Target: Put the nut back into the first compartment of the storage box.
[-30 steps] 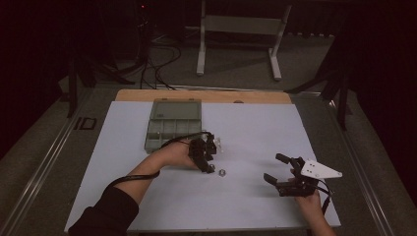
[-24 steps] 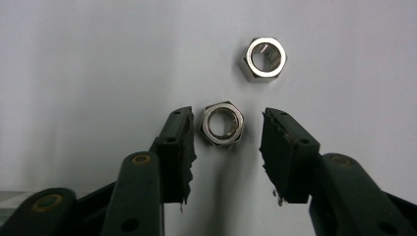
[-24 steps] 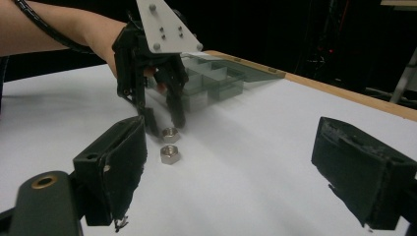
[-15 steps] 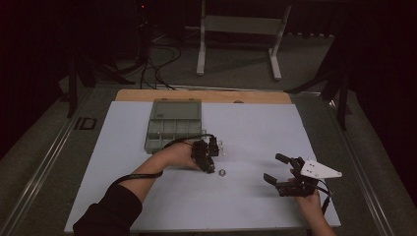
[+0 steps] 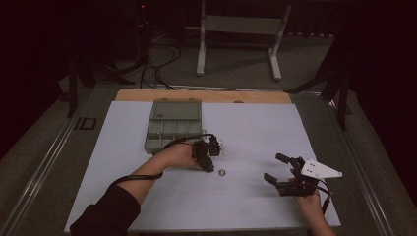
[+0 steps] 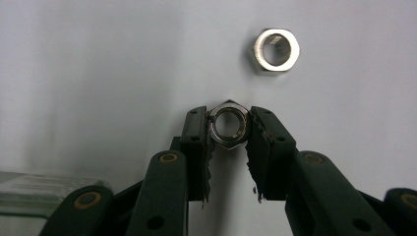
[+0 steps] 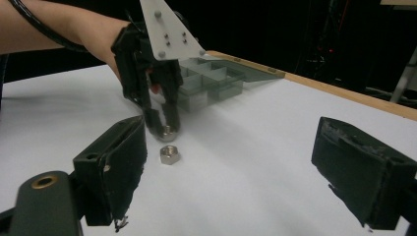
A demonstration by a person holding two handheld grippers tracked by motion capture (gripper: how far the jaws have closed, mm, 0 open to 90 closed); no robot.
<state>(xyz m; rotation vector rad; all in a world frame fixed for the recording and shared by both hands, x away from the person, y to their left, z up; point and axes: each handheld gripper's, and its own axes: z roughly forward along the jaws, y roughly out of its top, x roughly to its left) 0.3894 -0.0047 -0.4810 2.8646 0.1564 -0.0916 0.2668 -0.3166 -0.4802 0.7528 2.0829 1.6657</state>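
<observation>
On the white table sheet (image 5: pixel 246 132), the left gripper (image 6: pixel 229 129) points down near the middle of the table, and its two jaws are clamped on a hex nut (image 6: pixel 228 126), one jaw against each side, with the nut's bore facing the camera in the left gripper view. In the right gripper view the same gripper (image 7: pixel 164 125) stands tilted, tips low over the sheet, the gripped nut (image 7: pixel 167 131) showing as a small bright spot between them (whether it touches the sheet cannot be told).

A second hex nut (image 6: pixel 276 50) lies loose on the sheet just beyond the gripped one, apart from it; in the high view it sits (image 5: pixel 221 172) just to the near right of the left gripper's tips, and in the right gripper view it rests (image 7: pixel 169 154) flat just in front of them.

The right gripper (image 5: pixel 278 172) hovers or rests at the near right of the sheet, well apart from both nuts, with its jaws spread wide and nothing between them.

A clear compartment box (image 5: pixel 172 129) sits at the far left of the sheet, its lid open, just beyond the left hand (image 5: pixel 178 156).
</observation>
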